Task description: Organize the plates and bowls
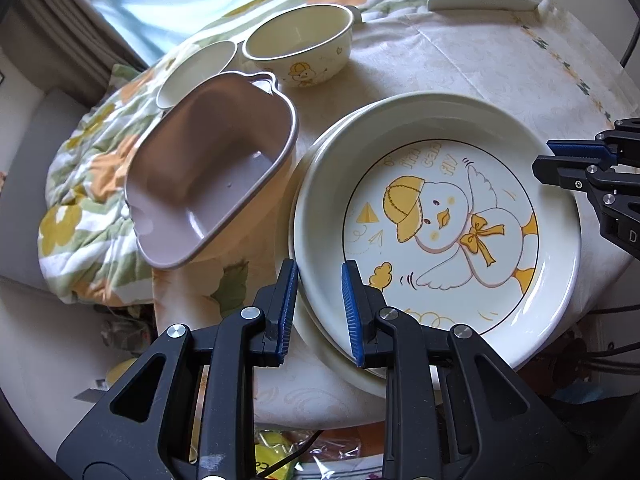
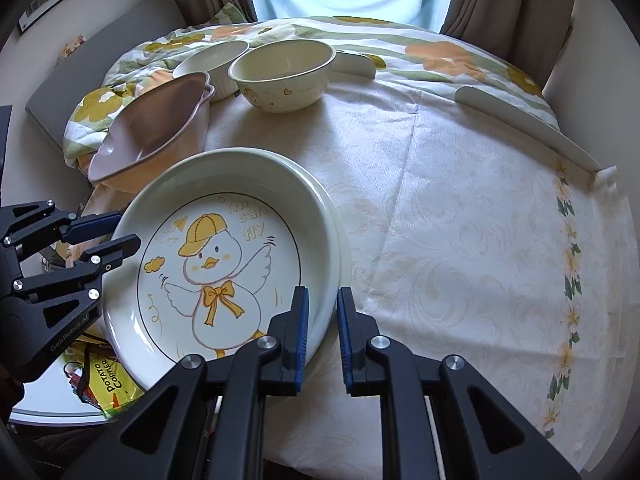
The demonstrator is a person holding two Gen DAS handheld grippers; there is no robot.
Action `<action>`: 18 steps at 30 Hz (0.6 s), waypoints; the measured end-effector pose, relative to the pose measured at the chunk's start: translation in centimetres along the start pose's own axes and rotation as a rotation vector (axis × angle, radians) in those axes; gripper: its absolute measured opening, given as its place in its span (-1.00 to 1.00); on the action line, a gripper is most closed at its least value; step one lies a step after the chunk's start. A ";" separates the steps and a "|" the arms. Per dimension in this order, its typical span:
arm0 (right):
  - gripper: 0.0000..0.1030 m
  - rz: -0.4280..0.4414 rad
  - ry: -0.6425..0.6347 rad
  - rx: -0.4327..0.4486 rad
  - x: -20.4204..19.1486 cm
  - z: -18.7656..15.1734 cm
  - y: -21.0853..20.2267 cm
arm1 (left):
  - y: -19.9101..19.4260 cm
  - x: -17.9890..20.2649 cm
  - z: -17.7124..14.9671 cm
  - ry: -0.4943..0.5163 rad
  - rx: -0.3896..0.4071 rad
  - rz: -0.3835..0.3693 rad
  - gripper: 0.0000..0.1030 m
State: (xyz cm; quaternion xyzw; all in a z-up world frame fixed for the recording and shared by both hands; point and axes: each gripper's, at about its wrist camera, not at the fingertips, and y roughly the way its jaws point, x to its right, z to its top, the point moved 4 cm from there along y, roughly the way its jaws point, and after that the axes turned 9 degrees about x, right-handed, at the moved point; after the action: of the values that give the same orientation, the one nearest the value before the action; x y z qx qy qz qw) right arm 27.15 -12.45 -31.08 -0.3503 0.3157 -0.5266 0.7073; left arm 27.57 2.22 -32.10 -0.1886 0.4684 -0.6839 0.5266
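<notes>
A cream plate with a yellow-capped duck [image 1: 440, 224] [image 2: 224, 264] printed on it fills the lower right of the left wrist view and the lower left of the right wrist view. It sits on top of a second plain plate [image 1: 320, 344] [image 2: 344, 248], whose rim shows just outside it, on a table covered with a pale patterned cloth [image 1: 460, 64] [image 2: 460, 220]. The left gripper [image 1: 320, 300] [image 2: 120, 232] pinches the near rim of the duck plate at the bottom centre of its own view, one blue pad [image 1: 289, 304] outside the rim and the other over the plate's inside; in the right wrist view it enters from the left edge onto the plate's left rim. The right gripper [image 2: 323, 320] [image 1: 560, 160] is narrowed on the opposite rim at the bottom centre of its view, one blue-faced finger [image 2: 301, 328] inside the plate and the other outside, and it shows at the right edge of the left wrist view. At the upper left of both views stands a mauve rectangular dish [image 1: 212, 176] [image 2: 156, 132], tilted on a flowered quilt [image 1: 88, 168] [image 2: 440, 52]. Behind it are a white bowl [image 1: 196, 68] [image 2: 212, 60] and, just beside that, a cream bowl with a small duck [image 1: 300, 40] [image 2: 284, 72].
</notes>
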 end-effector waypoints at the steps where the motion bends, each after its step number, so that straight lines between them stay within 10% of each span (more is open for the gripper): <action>1: -0.75 0.004 0.004 0.000 0.1 0.0 0.0 | 0.0 0.0 0.0 -0.003 0.000 -0.001 -0.61; 14: -0.75 0.114 0.073 0.100 1.8 3.4 -4.6 | -5.6 -4.7 2.9 -0.219 0.085 -0.013 -0.60; 16: -0.71 0.156 0.080 0.128 1.9 4.9 -5.7 | -7.6 -6.4 3.7 -0.285 0.135 0.005 0.01; 18: -0.08 0.180 0.062 0.159 1.8 6.6 -6.7 | -9.4 -8.2 4.2 -0.353 0.196 0.046 1.00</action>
State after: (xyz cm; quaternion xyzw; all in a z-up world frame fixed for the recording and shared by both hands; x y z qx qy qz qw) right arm 29.47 -14.47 -22.01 -0.2469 0.3248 -0.4950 0.7672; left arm 28.74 7.79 -20.21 -0.2427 0.3043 -0.6704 0.6317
